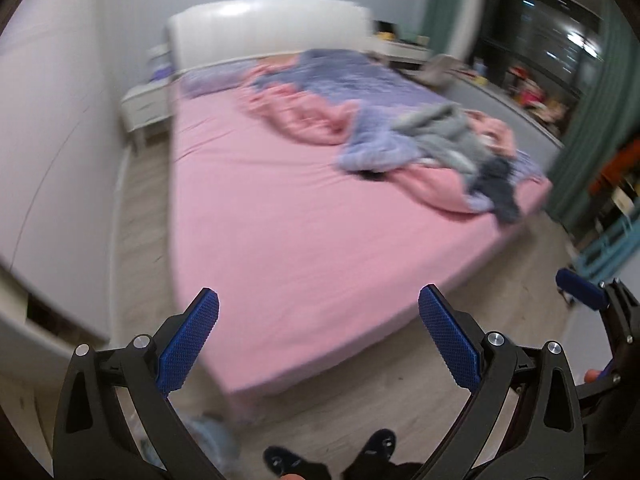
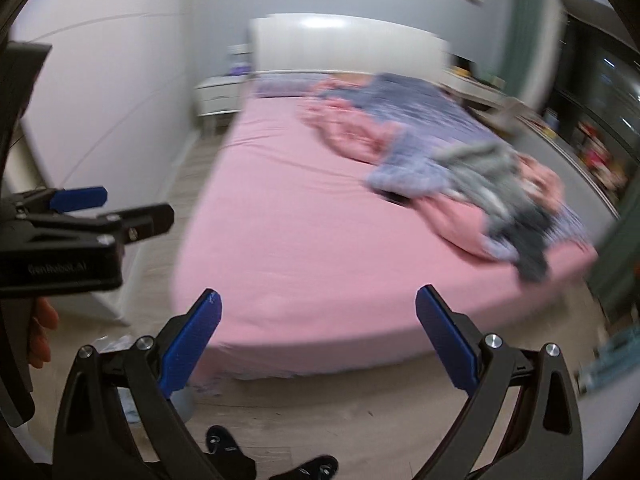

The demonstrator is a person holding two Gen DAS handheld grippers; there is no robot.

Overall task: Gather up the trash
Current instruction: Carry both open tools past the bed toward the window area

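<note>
My left gripper is open and holds nothing; it hangs above the wooden floor at the foot corner of a pink bed. My right gripper is open and bare as well, beside the left one and facing the same bed. A pale bluish, crumpled-looking thing lies on the floor by the bed corner, low between the left fingers; it is blurred. The right wrist view shows a grey-blue lump there. A small dark item lies on the sheet under the quilt's edge.
A purple and pink quilt and grey clothes are piled on the bed's right side. A white nightstand stands at the head, with white wardrobe doors on the left and green curtains on the right. The person's black slippers are below.
</note>
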